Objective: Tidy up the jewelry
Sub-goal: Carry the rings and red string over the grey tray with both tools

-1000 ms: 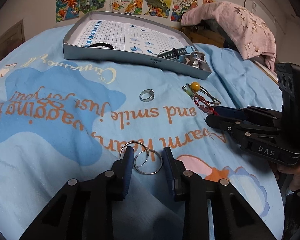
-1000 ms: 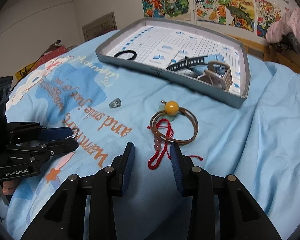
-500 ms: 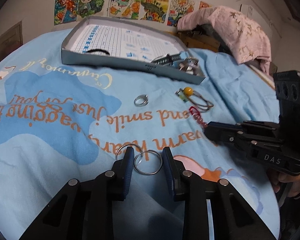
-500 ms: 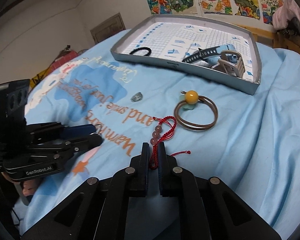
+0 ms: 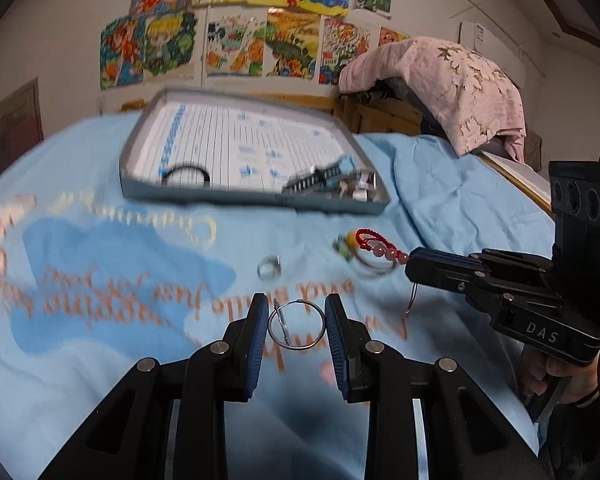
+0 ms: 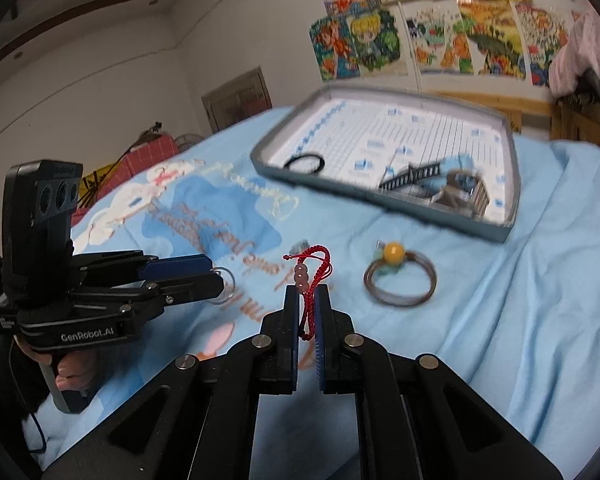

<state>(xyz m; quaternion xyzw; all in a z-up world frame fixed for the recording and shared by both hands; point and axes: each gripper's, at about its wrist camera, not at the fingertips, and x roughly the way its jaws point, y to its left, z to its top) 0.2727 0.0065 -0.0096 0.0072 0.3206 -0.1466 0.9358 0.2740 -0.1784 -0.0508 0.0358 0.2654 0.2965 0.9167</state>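
Note:
My left gripper (image 5: 296, 305) is shut on two linked metal rings (image 5: 297, 347), which it holds off the blue bedspread (image 5: 440, 208). My right gripper (image 6: 308, 300) is shut on a red cord bracelet (image 6: 315, 268) with pink beads, which stands up from its pads. In the left wrist view the red cord bracelet (image 5: 376, 245) sticks out from the right gripper (image 5: 410, 262). The right wrist view shows the left gripper (image 6: 219, 280) with the metal rings (image 6: 231, 280) at its tip. A grey tray (image 5: 252, 197) lies further back.
On the bedspread lie a brown bangle (image 6: 400, 300) with a yellow bead and a small silver ring (image 5: 270, 267). The tray (image 6: 380, 200) holds a black hair tie (image 6: 305, 162), a watch (image 6: 416, 174) and a metal piece. A pink cloth (image 5: 452, 84) drapes over furniture at the right.
My right gripper has shut on the red bracelet and lifted it off the bedspread. My left gripper has risen with the rings between its pads.

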